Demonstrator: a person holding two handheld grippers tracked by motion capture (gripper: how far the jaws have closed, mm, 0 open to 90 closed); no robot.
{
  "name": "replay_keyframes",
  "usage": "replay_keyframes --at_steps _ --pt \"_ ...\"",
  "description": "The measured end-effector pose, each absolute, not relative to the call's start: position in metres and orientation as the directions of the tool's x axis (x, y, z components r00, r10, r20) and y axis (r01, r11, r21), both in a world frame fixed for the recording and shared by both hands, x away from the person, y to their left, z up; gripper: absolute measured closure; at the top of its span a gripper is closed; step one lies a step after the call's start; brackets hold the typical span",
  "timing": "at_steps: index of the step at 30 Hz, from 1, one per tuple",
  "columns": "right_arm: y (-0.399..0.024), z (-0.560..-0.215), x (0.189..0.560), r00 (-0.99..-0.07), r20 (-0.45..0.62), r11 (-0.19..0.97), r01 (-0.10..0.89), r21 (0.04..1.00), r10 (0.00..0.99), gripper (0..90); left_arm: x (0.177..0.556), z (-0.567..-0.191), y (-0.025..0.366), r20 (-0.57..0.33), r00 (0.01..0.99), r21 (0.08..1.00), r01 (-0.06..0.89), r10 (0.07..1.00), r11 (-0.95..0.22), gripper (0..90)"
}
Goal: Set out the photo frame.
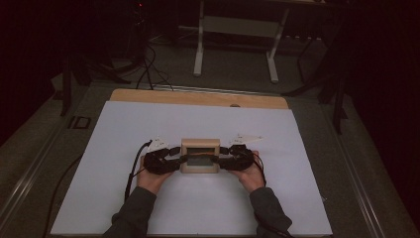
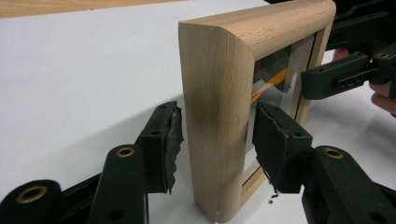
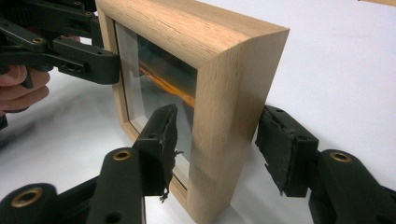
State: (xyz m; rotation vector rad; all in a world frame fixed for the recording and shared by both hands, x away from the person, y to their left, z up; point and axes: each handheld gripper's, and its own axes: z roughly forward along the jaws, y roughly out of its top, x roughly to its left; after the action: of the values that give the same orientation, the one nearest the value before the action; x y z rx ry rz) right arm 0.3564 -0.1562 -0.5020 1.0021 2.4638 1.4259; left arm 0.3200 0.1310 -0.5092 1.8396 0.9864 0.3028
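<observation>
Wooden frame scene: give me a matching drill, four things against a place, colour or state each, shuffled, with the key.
Things:
1. wooden frame
2. left gripper
3. right gripper
4. table sheet

Descriptions:
A. white, spread flat under everything
B. open, fingers astride the frame's right upright
C. stands upright on its edge, glass pane inside
D. open, fingers astride the frame's left upright, pads clear of the wood

Pairs: 1-C, 2-D, 3-B, 4-A

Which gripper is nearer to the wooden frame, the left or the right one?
Neither is clearly nearer. The left gripper straddles one upright side of the wooden frame, and the right gripper straddles the opposite side; both have open jaws.
</observation>
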Motion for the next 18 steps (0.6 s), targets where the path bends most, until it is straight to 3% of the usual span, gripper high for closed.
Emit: replay_keyframes --at_steps 18 --pt "-0.169 -0.489 0.347 -0.78 0.193 0.331 0.457 0.826 0.596 44.8 0.306 -0.501 0.16 -0.203 0.623 0.861 0.481 0.756 -0.164 50.9"
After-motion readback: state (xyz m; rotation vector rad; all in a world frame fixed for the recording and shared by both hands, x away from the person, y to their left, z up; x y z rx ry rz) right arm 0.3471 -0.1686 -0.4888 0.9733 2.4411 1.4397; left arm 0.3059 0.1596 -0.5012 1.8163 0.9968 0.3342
